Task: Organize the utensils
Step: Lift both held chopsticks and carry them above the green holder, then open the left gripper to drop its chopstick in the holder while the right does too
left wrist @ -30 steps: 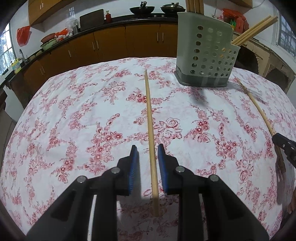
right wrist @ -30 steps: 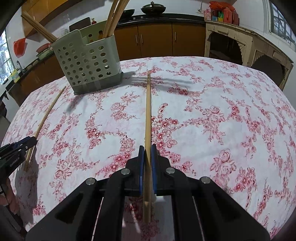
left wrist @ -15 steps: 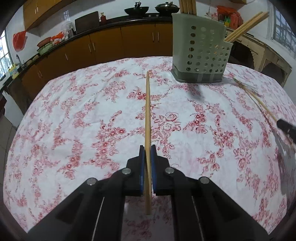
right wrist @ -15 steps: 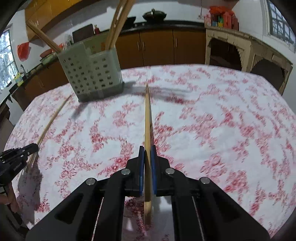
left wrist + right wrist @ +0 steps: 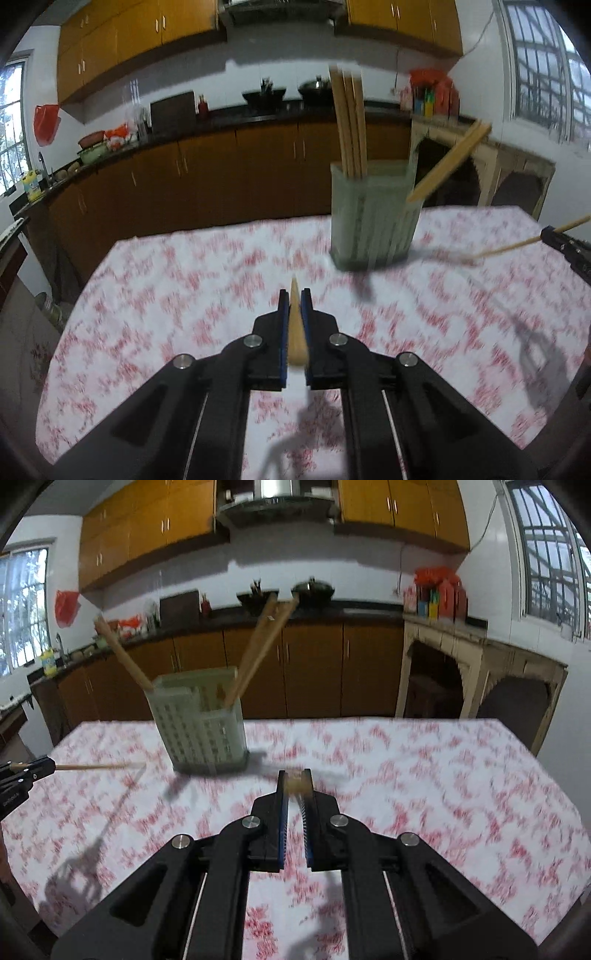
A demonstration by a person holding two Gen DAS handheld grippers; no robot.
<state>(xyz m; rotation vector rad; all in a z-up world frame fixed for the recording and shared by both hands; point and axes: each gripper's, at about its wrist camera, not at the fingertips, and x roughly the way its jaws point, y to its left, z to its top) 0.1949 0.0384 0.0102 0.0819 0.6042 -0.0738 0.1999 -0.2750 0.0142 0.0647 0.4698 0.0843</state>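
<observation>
A grey-green perforated utensil holder (image 5: 373, 218) stands on the floral tablecloth and holds several wooden chopsticks (image 5: 349, 122). It also shows in the right wrist view (image 5: 201, 720). My left gripper (image 5: 294, 295) is shut on a wooden chopstick (image 5: 296, 332), lifted above the table and pointing forward. My right gripper (image 5: 295, 777) is shut on another wooden chopstick (image 5: 295, 783), seen end-on. Each gripper shows at the edge of the other's view, its chopstick (image 5: 96, 766) pointing at the holder.
The table with the floral cloth (image 5: 184, 280) fills the foreground. Behind it run brown kitchen cabinets (image 5: 184, 177) with a dark counter, pots and a cutting board. A wooden side stand (image 5: 461, 664) is at the right. Both views are motion-blurred.
Both grippers have lifted their chopsticks off the table and tilted up, level with the holder. The left gripper closed on its chopstick a second ago.
</observation>
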